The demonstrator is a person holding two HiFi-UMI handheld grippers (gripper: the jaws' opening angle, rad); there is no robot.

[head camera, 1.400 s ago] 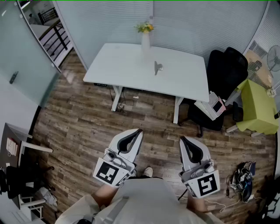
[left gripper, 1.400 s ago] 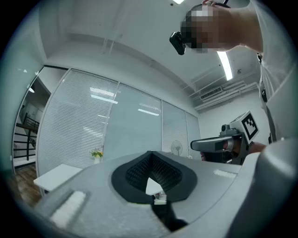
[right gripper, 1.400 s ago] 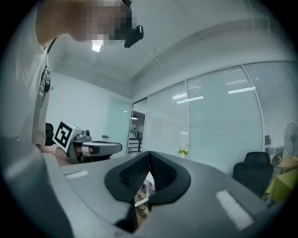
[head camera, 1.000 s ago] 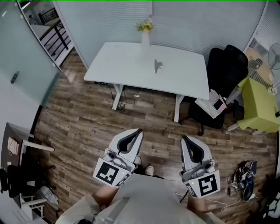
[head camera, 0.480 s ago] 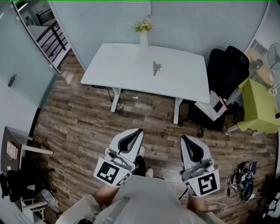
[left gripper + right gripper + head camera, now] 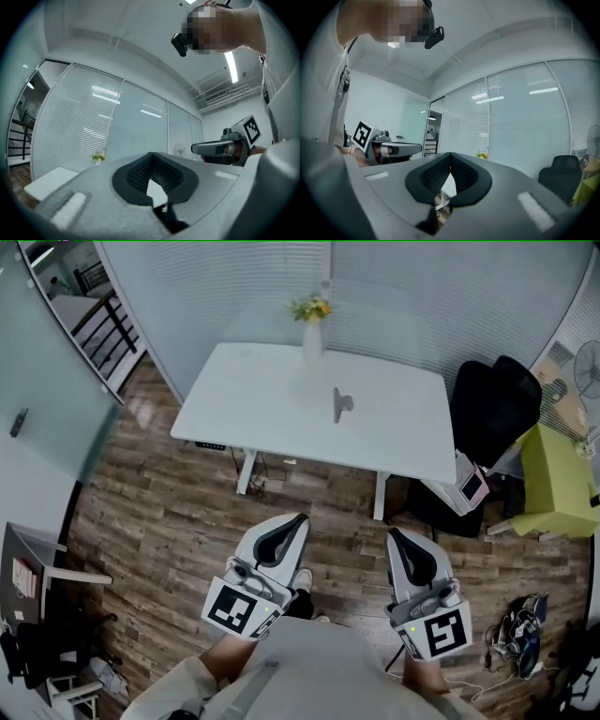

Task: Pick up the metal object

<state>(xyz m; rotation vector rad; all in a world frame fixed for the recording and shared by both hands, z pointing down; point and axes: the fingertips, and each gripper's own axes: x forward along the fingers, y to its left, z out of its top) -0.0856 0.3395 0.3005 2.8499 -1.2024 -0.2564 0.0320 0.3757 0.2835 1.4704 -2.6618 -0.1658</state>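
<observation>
A: How were the two tools held when you looked over?

B: Side by side above the wooden floor [image 6: 169, 512], both pointing at the white table [image 6: 253, 390] and well short of it. The left gripper [image 6: 299, 518] had its jaws pressed together with nothing between them, and the right gripper [image 6: 391, 535] was the same.

A: And the metal object [image 6: 339, 404]?

B: It lay on the tabletop, well ahead of both tips, roughly between the lines they pointed along. Neither tool was anywhere near touching it. A vase of yellow flowers [image 6: 311, 329] stood further off beyond it, at the table's far edge.

A: Anything out to the side?

B: A black office chair [image 6: 492, 399] sat ahead and outward of the right gripper, by the table's end.
</observation>
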